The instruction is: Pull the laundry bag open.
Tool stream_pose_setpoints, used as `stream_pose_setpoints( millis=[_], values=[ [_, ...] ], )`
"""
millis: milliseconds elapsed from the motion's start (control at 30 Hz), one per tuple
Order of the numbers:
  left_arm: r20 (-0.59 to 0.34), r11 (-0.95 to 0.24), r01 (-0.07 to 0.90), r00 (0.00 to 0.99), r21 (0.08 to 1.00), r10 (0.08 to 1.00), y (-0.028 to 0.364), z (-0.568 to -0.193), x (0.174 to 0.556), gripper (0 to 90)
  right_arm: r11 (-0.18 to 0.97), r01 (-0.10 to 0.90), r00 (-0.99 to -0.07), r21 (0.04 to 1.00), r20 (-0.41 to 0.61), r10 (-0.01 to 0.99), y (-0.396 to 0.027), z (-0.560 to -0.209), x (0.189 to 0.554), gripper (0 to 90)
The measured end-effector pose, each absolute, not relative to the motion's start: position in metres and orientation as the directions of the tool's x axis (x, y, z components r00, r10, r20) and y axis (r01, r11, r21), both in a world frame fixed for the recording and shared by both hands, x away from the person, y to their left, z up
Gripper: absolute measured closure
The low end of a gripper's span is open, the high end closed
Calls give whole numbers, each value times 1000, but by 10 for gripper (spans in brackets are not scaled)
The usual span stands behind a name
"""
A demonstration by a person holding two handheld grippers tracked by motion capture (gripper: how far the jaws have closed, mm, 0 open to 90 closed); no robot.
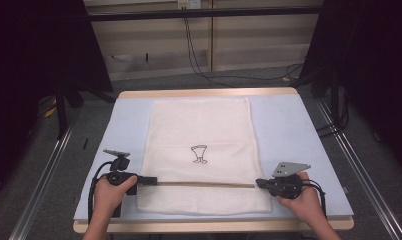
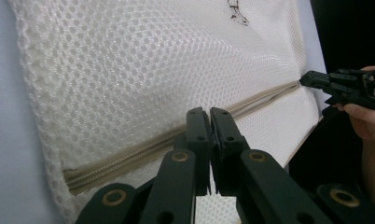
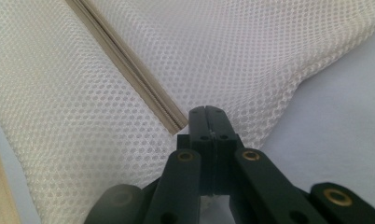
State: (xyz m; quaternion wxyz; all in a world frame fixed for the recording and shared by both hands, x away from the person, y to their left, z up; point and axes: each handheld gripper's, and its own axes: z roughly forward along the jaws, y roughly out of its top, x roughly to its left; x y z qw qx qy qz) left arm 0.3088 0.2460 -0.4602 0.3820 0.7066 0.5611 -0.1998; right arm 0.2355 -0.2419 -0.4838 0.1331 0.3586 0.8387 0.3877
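Mesh bag pinned at both zipper ends

Pale blue table [image 1: 289,125] bears a white mesh bag [image 1: 199,125]; left gripper [image 1: 150,180] is clamped at its zipper's [image 1: 204,184] left end, right gripper [image 1: 259,183] clamped on the bag's right edge

Mesh bag on a pale blue table

The table [image 1: 294,125] has a light blue top with a wooden edge along its far and near sides. A cream mesh bag [image 1: 199,125] lies flat on its middle, with a small dark drawing [image 1: 199,153] printed on it and a tan zipper [image 1: 204,184] running across near the front edge.
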Motion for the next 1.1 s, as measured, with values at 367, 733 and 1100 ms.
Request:
stream_pose_setpoints(
  millis=[367,733,1100],
  values=[
    [-708,-50,946,274,320,651,260,-457,307,872,442,500,-707,745,56,705,-242,-484,235,900],
    [-691,5,949,226,315,686,291,-458,302,872,442,501,-706,744,57,706,-242,-484,235,900],
    [-687,21,948,214,317,694,305,-461,301,872,443,501,-707,744,57,705,-242,-484,235,900]
  ],
)
